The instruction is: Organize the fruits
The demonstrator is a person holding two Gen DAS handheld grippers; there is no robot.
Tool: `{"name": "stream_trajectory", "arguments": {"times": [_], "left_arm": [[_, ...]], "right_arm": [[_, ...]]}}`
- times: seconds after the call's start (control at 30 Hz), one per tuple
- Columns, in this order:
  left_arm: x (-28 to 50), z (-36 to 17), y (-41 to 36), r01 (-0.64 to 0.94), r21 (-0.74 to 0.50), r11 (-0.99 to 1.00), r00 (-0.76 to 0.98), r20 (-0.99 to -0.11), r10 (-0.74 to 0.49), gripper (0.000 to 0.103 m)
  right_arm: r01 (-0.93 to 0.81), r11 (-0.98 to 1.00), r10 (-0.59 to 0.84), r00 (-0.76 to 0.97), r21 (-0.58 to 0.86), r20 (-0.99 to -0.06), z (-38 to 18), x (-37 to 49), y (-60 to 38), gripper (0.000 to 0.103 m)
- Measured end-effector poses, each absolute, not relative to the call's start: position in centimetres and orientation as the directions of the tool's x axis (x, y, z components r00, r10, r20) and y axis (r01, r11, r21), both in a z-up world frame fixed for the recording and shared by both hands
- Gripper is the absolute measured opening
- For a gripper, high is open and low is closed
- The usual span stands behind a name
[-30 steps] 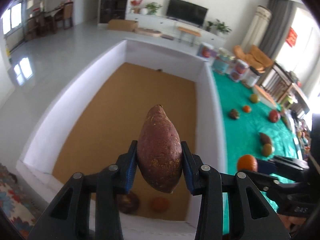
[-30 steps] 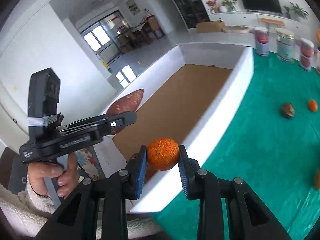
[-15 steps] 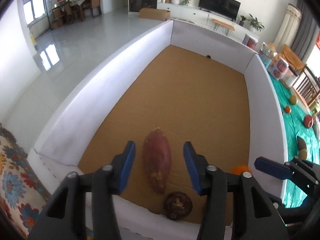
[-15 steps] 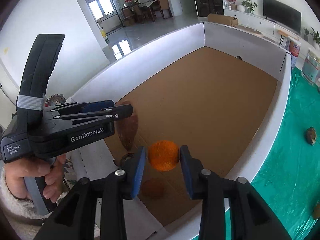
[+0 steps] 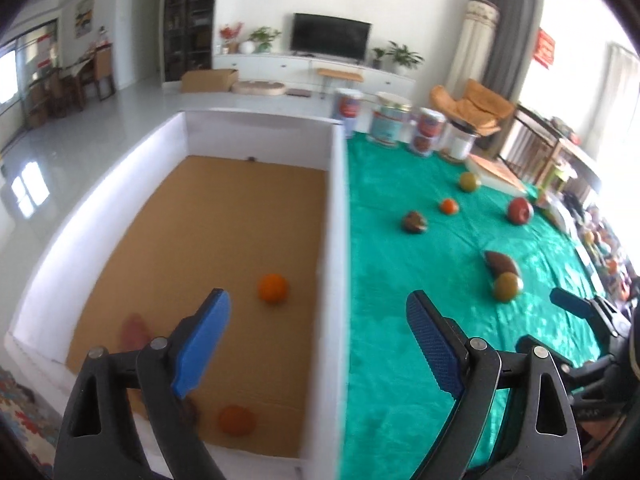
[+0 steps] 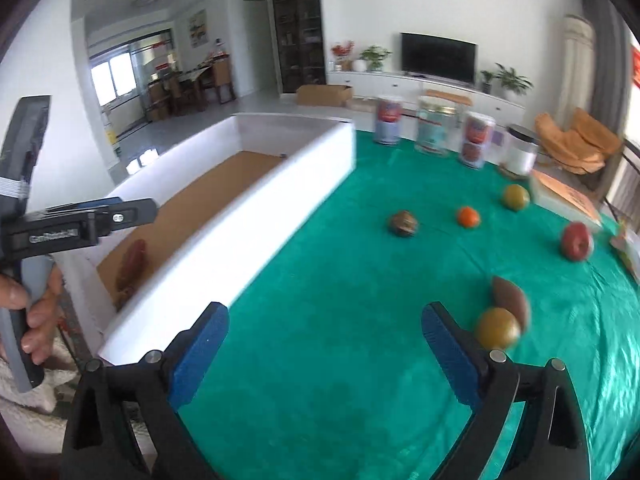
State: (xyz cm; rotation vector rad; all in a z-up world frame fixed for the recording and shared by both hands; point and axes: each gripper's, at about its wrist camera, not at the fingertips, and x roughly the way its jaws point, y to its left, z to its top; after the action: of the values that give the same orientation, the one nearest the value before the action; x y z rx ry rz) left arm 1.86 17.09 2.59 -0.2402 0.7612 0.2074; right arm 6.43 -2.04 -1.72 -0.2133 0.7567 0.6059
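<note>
Two grippers now stand wide and empty, where a second ago each carried something. At the left of the left wrist view, the sweet potato (image 5: pixel 134 330) that the left gripper (image 5: pixel 318 342) held a second ago lies blurred on the brown floor of the white-walled box (image 5: pixel 335 240), low in the frame beside the gripper's left pad. Just right of it and higher, the orange (image 5: pixel 273 288) that the right gripper (image 6: pixel 324 350) carried over half a second ago rests on the same floor. Another orange-red fruit (image 5: pixel 236 420) sits at the box's near edge (a dark fruit seen beside it earlier is now hidden by the finger, or nearly so).

Both drops look finished, so two more items count as sorted, and the pair has swung right toward the green cloth (image 6: pixel 360 280).

Across the right half of the right wrist view the rest waits: a dark brown fruit (image 6: pixel 403 224), a small orange (image 6: pixel 469 217), a yellow-green fruit (image 6: pixel 516 197) further back, a red apple (image 6: pixel 577 241) at the far right, and lower down a brown oval one (image 6: pixel 510 298) touching a yellow-green fruit (image 6: pixel 498 328) just beside the right gripper's right pad. That close pair is probably the next pick; since they touch, closing on one may nudge the other.
</note>
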Motion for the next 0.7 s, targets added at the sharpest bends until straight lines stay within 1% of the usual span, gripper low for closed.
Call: {"name": "stream_trajectory", "arguments": {"times": [0.1,0.17,0.2,0.23,0.3,0.37,0.47,0.5,0.57,0.63,0.7], "left_arm": [[3.6,2.2,11.5,-0.126,-0.149,0.981,0.707,-0.707,-0.016,0.095],[4.7,1.3,7.9,-0.041,-0.155,0.987,0.683,-0.726,-0.086,0.095],[5.3,0.7,6.3,0.0,-0.154,0.988,0.676,-0.729,-0.114,0.095],[5.8,0.1,4.8,0.031,-0.141,0.989,0.67,-0.731,-0.126,0.095],[7.1,-1.4,2.4,0.065,-0.101,0.993,0.663,-0.739,-0.119,0.095],[8.4,-3.1,1.0,0.066,-0.063,0.996,0.655,-0.751,-0.091,0.095],[10.5,-5.5,1.2,0.031,-0.036,0.999,0.651,-0.757,-0.048,0.095],[11.0,-6.2,1.4,0.014,-0.025,1.0,0.649,-0.761,-0.028,0.095],[12.3,-7.7,2.2,-0.024,-0.001,1.0,0.639,-0.769,0.014,0.095],[13.3,-9.0,2.9,-0.067,0.02,0.998,0.623,-0.78,0.057,0.095],[14.1,-9.9,3.6,-0.098,0.026,0.995,0.611,-0.788,0.081,0.095]], "right_arm": [[-0.425,0.903,0.247,0.644,-0.07,-0.724,-4.5,7.6,-8.7,0.103],[-0.317,0.941,0.126,0.646,-0.115,-0.753,-6.4,8.6,-12.7,0.103],[-0.261,0.959,0.084,0.628,-0.107,-0.774,-7.1,9.4,-14.7,0.103],[-0.193,0.98,0.082,0.594,-0.043,-0.8,-7.5,10.2,-16.7,0.103],[-0.085,0.994,0.102,0.595,0.063,-0.797,-6.9,10.6,-20.3,0.103],[-0.004,0.996,0.073,0.614,0.089,-0.786,-6.7,10.4,-22.1,0.103],[0.047,0.993,0.061,0.588,0.109,-0.807,-7.4,10.8,-23.0,0.103],[0.06,0.991,0.059,0.598,0.118,-0.799,-7.3,11.1,-23.0,0.103],[0.086,0.992,0.021,0.633,0.098,-0.774,-7.4,12.4,-23.3,0.103],[0.117,0.993,-0.052,0.644,0.031,-0.763,-8.0,14.0,-22.8,0.103],[0.136,0.991,-0.097,0.642,-0.011,-0.761,-8.7,15.2,-22.6,0.103]]}}
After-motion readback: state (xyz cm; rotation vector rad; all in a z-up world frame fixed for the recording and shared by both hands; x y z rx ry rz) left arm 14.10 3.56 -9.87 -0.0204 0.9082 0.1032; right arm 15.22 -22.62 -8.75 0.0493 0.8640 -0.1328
